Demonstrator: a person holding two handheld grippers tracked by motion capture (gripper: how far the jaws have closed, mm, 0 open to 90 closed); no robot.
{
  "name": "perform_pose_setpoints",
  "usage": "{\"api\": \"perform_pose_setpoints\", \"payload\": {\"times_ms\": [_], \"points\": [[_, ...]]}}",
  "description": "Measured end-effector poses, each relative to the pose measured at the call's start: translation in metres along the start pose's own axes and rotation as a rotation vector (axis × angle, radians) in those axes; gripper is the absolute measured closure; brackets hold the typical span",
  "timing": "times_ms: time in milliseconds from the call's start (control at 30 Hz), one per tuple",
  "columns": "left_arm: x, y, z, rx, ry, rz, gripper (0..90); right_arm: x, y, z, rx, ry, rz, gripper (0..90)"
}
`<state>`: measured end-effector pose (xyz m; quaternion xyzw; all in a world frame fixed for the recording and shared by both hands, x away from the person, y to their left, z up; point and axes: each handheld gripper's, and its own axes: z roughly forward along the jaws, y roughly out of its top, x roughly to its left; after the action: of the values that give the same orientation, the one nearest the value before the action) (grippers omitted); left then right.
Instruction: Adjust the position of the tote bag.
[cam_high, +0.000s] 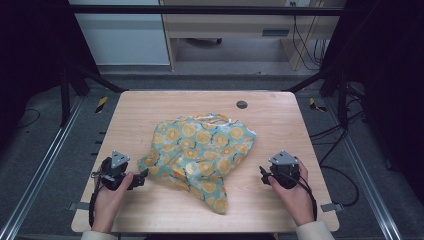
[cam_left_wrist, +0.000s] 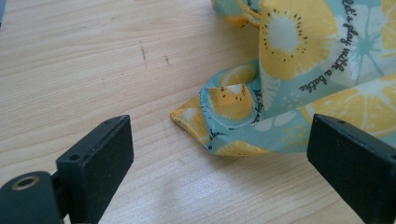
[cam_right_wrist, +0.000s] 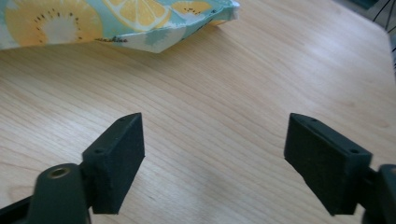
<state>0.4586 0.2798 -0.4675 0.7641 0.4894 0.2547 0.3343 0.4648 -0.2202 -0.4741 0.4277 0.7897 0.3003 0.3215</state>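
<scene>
From above, my left gripper (cam_high: 141, 178) rests low on the near-left part of the wooden table (cam_high: 145, 110), its tips just beside the near-left edge of the patterned cloth (cam_high: 202, 150) — whether they touch it I can't tell. The cloth is teal with orange citrus slices, crumpled in a loose heap at the table's middle, one tail trailing toward my side. My right gripper (cam_high: 263, 175) sits on the near-right, close to the cloth but apart from it. A small dark round cap (cam_high: 242, 104) is set in the tabletop beyond the cloth — near the far edge.
</scene>
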Motion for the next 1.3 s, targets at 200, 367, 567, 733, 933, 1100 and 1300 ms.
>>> {"api": "perform_pose_setpoints", "payload": {"times_ms": [200,367,567,733,933,1100,1300], "points": [[-0.001,0.0,0.002,0.012,-0.009,-0.003,7.3,0.002,0.001,0.002,0.006,0.039,0.036,12.2],[-0.003,0.001,0.003,0.018,-0.008,0.003,7.2,0.005,0.0,0.003,0.011,0.076,0.074,10.9],[-0.003,0.0,0.002,0.023,-0.004,0.005,7.2,0.003,0.005,0.0,0.003,0.127,0.132,12.2],[-0.005,-0.002,0.003,0.034,-0.004,0.008,7.2,0.003,0.019,0.003,0.001,0.16,0.167,13.6],[-0.006,-0.002,0.002,0.037,-0.009,0.019,7.3,-0.004,0.047,0.019,0.013,0.173,0.186,14.8],[-0.007,-0.001,0.003,0.035,-0.008,0.019,7.2,-0.011,0.07,0.038,0.036,0.194,0.229,13.6],[-0.008,0.0,0.003,0.027,-0.013,0.022,7.2,-0.022,0.094,0.065,0.105,0.189,0.272,12.0]]}}
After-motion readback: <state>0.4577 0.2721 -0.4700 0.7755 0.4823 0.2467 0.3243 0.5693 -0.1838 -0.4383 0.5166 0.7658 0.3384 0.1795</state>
